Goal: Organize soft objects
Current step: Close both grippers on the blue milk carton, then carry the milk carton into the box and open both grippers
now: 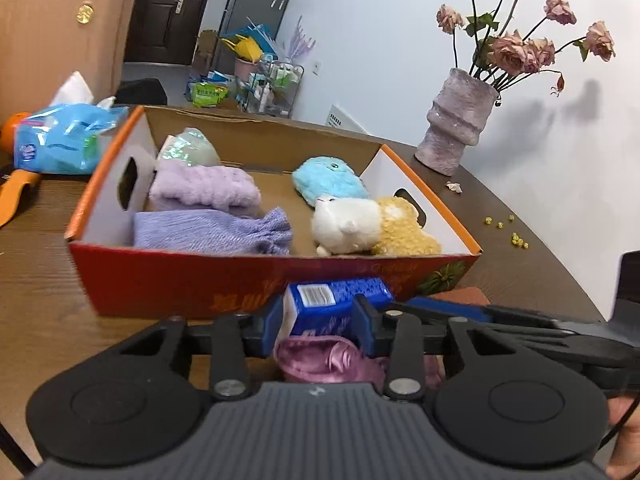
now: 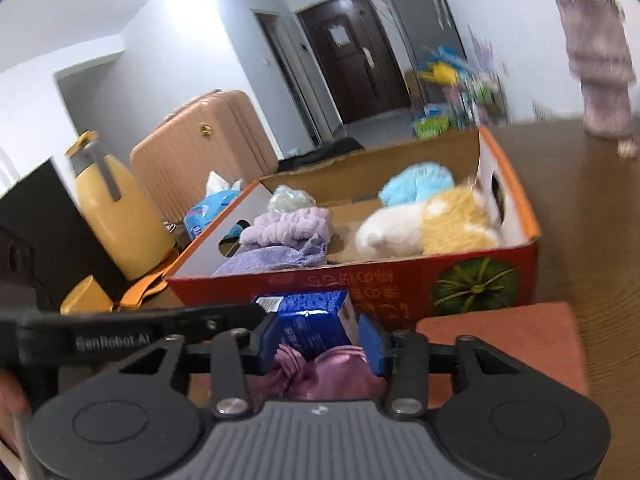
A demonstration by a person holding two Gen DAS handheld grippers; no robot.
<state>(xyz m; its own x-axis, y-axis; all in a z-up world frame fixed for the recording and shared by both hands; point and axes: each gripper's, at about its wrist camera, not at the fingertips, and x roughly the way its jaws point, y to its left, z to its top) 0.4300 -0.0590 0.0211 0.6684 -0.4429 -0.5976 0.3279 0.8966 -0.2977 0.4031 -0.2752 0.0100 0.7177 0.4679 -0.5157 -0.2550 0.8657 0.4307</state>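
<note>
Jaws of left gripper (image 1: 316, 322) pinch blue tissue pack (image 1: 336, 300), approx. half-closed. Right gripper (image 2: 316, 334) brackets same pack w/ its pads; contact unclear.

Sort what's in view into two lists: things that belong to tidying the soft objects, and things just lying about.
Belongs to the job:
box
tissue pack
pink satin cloth
purple towel
lilac pouch
blue plush
white plush
yellow plush

Lying about:
vase
suitcase
yellow jug
blue wipes pack

A vase (image 1: 456, 120) of dried roses (image 1: 520, 40) stands beside a suitcase (image 2: 200, 148).
</note>
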